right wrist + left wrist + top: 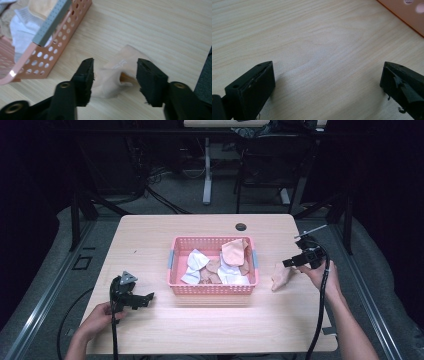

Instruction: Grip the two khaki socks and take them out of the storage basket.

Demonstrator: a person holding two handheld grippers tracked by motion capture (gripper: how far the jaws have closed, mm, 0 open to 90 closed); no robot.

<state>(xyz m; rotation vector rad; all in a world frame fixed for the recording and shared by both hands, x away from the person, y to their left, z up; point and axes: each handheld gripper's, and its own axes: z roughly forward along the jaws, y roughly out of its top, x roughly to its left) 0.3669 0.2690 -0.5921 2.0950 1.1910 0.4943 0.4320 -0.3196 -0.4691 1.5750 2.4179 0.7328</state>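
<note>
A light wooden table [150,235] with a round cable hole [241,226] is standing on grey carpet [170,190], cables [165,200] are trailing across the floor, and another desk's white leg [207,170] is rising in the dim background

The left gripper [145,298] rests low near the person's side, held by the left hand [100,317], its jaws spread wide apart. The right gripper [289,262] is held higher by the right hand [320,272], pointing leftward, its jaws parted about halfway.
</note>
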